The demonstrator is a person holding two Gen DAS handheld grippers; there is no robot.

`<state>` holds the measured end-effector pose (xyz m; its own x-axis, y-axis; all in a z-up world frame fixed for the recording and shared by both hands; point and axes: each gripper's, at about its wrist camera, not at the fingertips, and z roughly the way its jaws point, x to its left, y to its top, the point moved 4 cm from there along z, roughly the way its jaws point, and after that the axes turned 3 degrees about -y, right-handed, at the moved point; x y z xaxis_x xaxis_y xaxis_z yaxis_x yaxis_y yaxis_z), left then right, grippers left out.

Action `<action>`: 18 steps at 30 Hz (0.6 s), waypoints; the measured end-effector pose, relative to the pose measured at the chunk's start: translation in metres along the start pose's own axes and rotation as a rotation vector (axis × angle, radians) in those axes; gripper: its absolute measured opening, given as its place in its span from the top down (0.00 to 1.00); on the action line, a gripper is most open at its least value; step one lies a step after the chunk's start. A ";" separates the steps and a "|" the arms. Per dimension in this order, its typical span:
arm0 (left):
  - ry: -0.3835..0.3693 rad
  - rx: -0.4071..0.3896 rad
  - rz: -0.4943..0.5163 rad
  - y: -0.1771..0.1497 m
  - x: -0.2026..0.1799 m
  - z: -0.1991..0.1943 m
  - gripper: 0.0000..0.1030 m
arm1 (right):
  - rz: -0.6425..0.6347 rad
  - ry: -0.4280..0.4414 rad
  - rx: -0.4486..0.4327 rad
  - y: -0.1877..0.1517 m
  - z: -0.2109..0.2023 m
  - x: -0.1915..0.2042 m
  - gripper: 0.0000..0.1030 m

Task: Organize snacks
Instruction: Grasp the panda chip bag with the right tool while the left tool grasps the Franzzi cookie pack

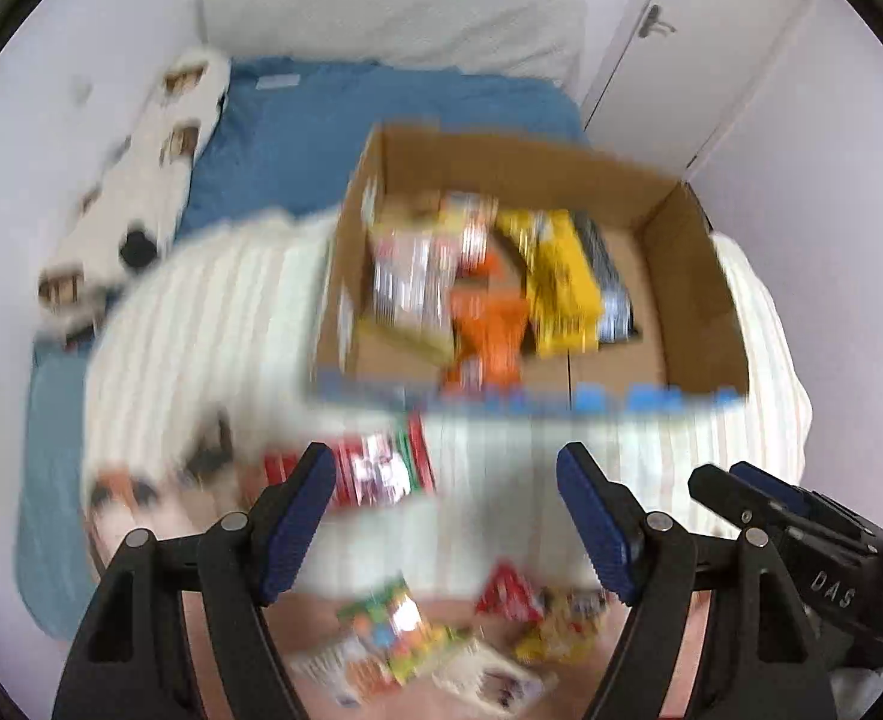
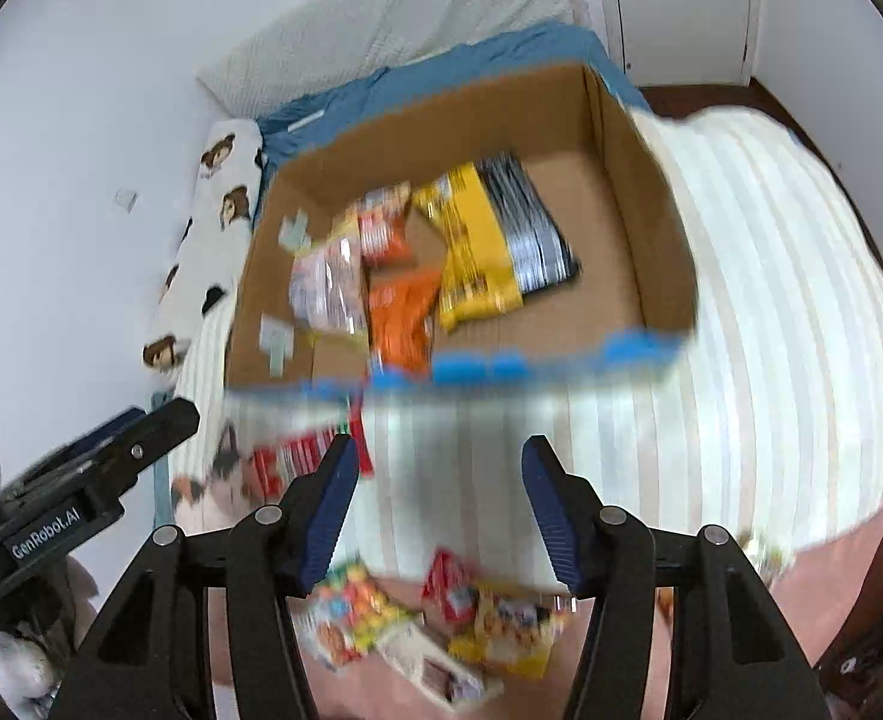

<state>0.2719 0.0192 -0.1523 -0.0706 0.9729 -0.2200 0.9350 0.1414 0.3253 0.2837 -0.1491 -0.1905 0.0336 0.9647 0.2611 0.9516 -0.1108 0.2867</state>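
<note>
Both the left tongs (image 1: 441,516) and right tongs (image 2: 438,507) stand parted and empty above loose snack packets (image 2: 441,618) still awaiting sorting on the bed (image 2: 741,300), while farther ahead the cardboard box (image 2: 651,210) already holds several packets (image 2: 441,258).

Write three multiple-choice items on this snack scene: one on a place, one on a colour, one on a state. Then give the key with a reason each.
1. Where does the yellow snack packet lie?
A. inside the brown cardboard box
B. on the floor
C. on the pillow

2. What colour is the packet left of the yellow one?
A. green
B. orange
C. purple

3. How do the right tongs stand?
A. clamped on a packet
B. open and empty
C. out of view

Key: 1 A, it rests on the box floor. 2 B, bright orange shows beside it. 3 B, only striped blanket shows in the gap.
</note>
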 end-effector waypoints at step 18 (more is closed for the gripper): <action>-0.166 0.532 -0.499 -0.203 0.011 0.162 0.27 | 0.211 0.004 0.262 -0.148 0.083 -0.097 0.40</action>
<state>0.1381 -0.0289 -0.3696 -0.5166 0.7698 -0.3749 0.8504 0.4105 -0.3290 0.1654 -0.2063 -0.3350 0.2377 0.9261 0.2929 0.9699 -0.2425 -0.0204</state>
